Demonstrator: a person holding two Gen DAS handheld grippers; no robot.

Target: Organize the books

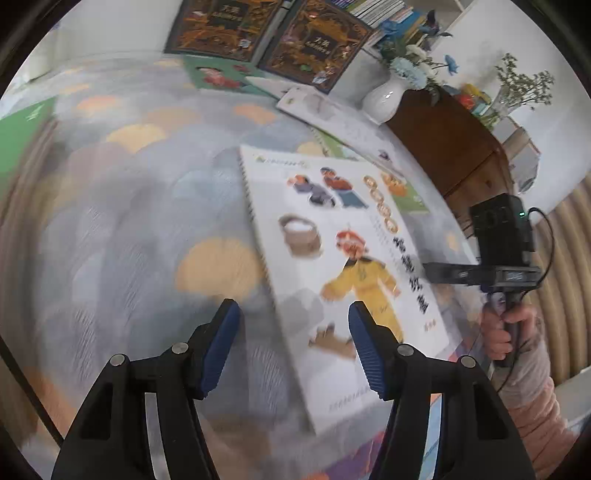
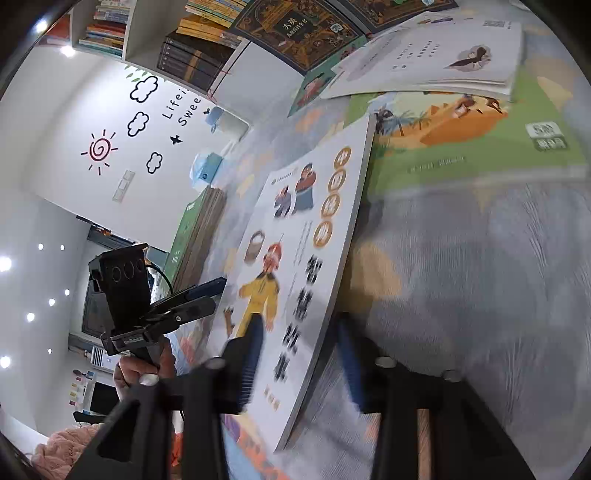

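Right tool (image 2: 295, 354) narrow, clamping white picture book (image 2: 295, 266) edge, left tool (image 1: 293, 343) half-open, empty.

Left tool (image 1: 293, 314) angled down, jaws apart, right tool (image 2: 295, 354) jaws narrowing

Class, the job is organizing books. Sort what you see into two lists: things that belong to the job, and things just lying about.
Part of the job:
- white picture book, its edge between the right claw fingers
- green picture book
- two dark ornate books
- left claw

Lying about:
- white vase of flowers
- wooden cabinet
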